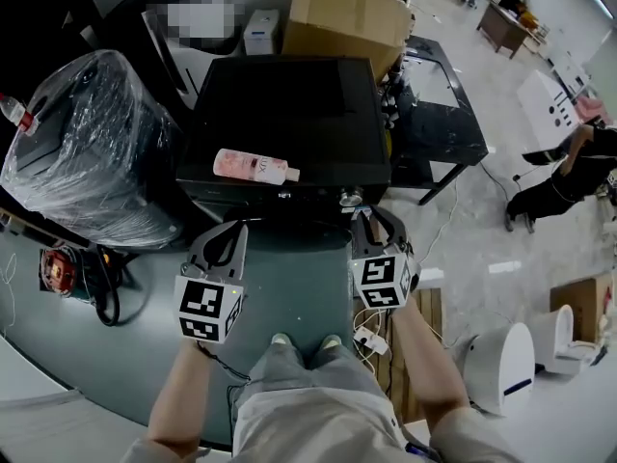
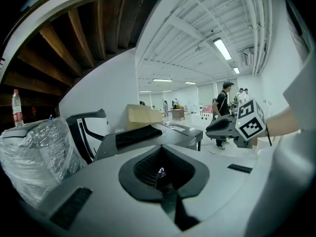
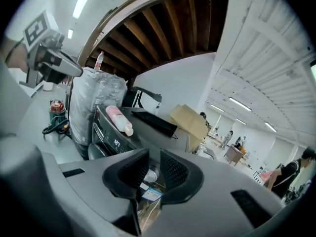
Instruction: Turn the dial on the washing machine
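The black washing machine point(image 1: 289, 114) stands right in front of me, with a pink bottle point(image 1: 253, 167) lying on its lid. Its small silver dial point(image 1: 350, 199) sits on the front panel at the upper right. My right gripper point(image 1: 366, 218) reaches up to that panel. In the right gripper view the dial point(image 3: 149, 175) fills the narrow gap between the black pads point(image 3: 132, 169), and the right gripper point(image 3: 154, 168) is shut on it. My left gripper point(image 1: 227, 234) hangs to the left in front of the machine. Its jaws point(image 2: 160, 174) are shut on nothing.
A plastic-wrapped bundle point(image 1: 87, 143) stands left of the machine, with a red reel and cables point(image 1: 60, 270) on the floor below it. Cardboard boxes point(image 1: 342, 13) are behind, a black table point(image 1: 439, 109) to the right. A white appliance point(image 1: 501, 360) and a crouching person point(image 1: 569, 177) are further right.
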`<state>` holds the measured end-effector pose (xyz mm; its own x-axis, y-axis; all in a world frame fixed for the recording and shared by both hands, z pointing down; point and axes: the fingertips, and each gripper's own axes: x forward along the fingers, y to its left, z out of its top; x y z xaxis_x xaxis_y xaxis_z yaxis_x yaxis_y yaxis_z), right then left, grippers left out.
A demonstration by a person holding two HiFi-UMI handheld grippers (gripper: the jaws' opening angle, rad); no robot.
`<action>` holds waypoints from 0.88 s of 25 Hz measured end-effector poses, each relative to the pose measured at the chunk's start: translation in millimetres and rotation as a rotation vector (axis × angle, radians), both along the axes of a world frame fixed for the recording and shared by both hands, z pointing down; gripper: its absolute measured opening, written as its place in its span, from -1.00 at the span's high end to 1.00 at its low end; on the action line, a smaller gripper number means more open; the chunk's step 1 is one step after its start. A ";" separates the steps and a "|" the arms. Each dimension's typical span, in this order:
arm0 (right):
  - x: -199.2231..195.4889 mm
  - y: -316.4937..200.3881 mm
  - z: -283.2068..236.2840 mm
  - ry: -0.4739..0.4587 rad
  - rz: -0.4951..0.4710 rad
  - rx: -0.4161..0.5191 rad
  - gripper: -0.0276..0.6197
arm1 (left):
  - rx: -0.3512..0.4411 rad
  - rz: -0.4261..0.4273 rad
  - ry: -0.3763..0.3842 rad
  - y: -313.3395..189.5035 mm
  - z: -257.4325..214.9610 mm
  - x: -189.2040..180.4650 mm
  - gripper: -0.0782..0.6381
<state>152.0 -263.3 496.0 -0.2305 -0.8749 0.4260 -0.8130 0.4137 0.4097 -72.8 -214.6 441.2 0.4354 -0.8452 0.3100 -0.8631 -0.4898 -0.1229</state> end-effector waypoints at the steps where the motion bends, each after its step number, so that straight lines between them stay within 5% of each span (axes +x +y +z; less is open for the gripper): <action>1: -0.9 4.9 -12.8 -0.025 -0.008 0.004 0.66 | 0.004 0.000 0.000 2.3 -7.3 0.6 0.73; 12: -5.8 52.7 -145.4 -0.342 -0.072 0.059 0.81 | 0.116 0.034 -0.063 31.1 -92.7 12.9 0.73; 22: -14.2 100.5 -240.3 -0.398 -0.167 0.179 0.82 | 0.217 0.044 -0.078 59.5 -161.0 13.5 0.73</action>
